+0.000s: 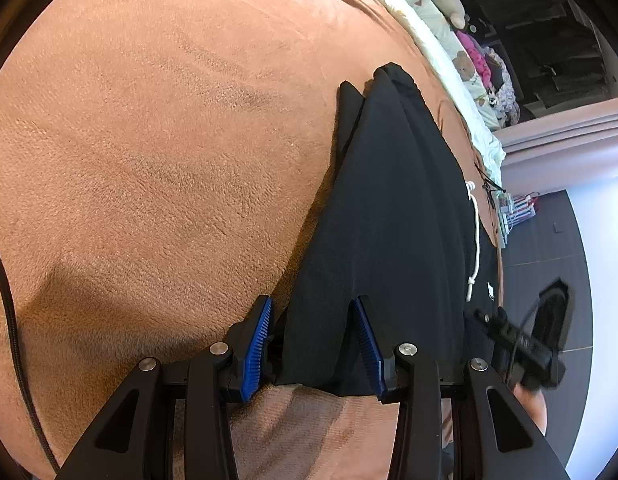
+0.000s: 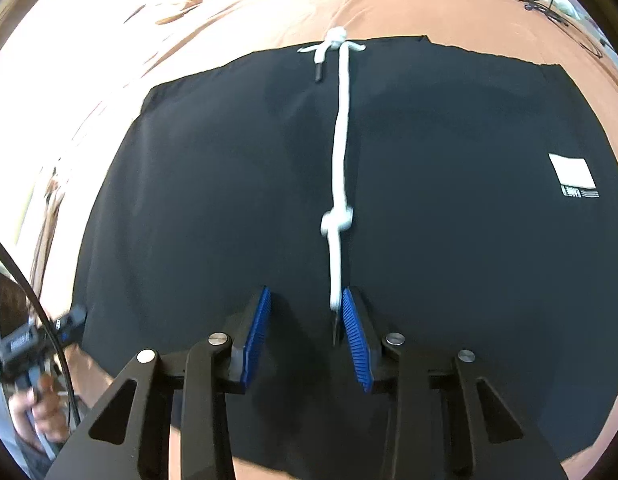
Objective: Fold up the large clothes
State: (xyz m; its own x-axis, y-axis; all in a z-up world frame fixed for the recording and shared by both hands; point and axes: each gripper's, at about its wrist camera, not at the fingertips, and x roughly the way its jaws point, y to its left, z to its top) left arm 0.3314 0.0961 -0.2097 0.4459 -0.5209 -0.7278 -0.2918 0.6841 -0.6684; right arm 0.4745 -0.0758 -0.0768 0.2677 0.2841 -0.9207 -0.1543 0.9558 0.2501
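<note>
a bed, covered wide and near by a brown fleece blanket (image 1: 157, 152). along its far right edge, pale cream bedding (image 1: 449, 40) printed with bears, a plush toy (image 1: 449, 0) and a heap of pink clothes (image 1: 475, 54). beyond, dark shelving (image 1: 549, 40), dim. pinkish curtains (image 1: 569, 136) hanging at right. grey tiled floor (image 1: 549, 248) below them, washed by bright daylight at the far right. a striped bag (image 1: 525, 210) on the floor beside the bed.

Home bedroom: bed with brown fleece blanket (image 1: 149, 140), teddy-bear print bedding (image 1: 465, 68), plush toy (image 1: 445, 0), pink curtain (image 1: 565, 136).
</note>
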